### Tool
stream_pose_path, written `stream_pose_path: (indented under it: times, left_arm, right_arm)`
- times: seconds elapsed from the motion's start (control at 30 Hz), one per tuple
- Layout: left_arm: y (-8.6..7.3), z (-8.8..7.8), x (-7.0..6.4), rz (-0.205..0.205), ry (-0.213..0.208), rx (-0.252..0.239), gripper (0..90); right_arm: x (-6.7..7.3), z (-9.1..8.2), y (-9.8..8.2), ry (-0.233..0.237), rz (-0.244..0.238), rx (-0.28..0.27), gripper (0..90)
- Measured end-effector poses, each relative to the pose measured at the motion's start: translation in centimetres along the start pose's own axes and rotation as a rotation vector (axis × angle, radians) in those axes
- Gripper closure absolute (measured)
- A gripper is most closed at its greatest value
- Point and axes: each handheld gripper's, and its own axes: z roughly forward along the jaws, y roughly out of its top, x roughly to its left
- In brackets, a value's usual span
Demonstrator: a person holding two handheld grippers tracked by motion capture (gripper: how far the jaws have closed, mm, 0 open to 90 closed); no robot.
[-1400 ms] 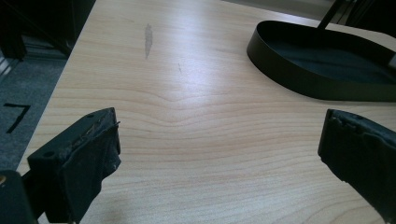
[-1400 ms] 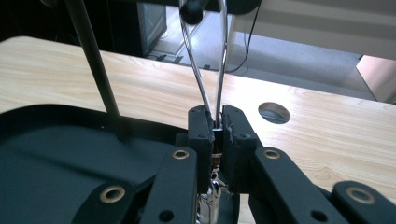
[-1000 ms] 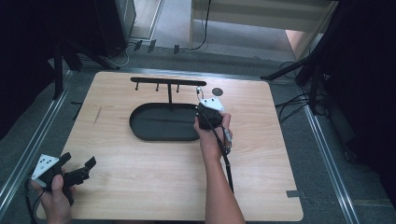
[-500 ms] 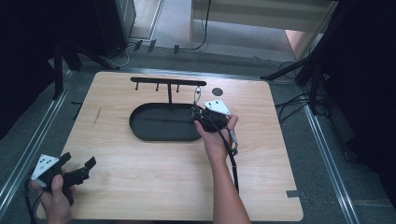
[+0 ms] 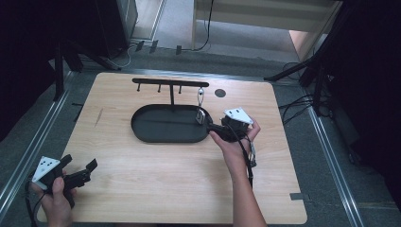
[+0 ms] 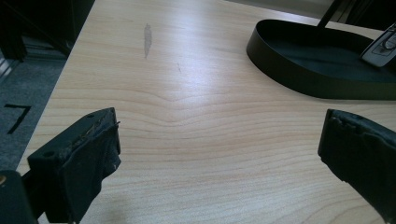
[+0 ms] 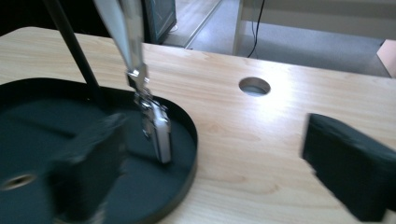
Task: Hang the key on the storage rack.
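High view: wood table (image 5: 156, 189) on grey floor (image 5: 28, 137) w/ black tray (image 5: 142, 130); both grippers' fingers spread.

In the right gripper view, the left jaw is smeared by motion blur at lower left, and the hanging strap (image 7: 122, 32) runs out the top edge, so its hook is unseen. In the left gripper view, the key fob (image 6: 381, 46) and black tray (image 6: 299, 77) are cut by the right edge.
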Motion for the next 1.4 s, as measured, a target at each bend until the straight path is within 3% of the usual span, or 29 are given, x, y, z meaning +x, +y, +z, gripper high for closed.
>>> stream_pose_path:
  times: [0.63,1.4]
  left_arm:
    - [0.0,0.0,0.0,0.006,-0.001,-0.001,0.0]
    - [0.0,0.0,-0.1,0.009,-0.001,-0.002,0.0]
  right_arm:
    - [-5.0,-4.5,-3.4,-0.047,0.05,-0.047,0.0]
    - [-11.0,-8.5,-9.1,-0.114,0.11,-0.023,0.0]
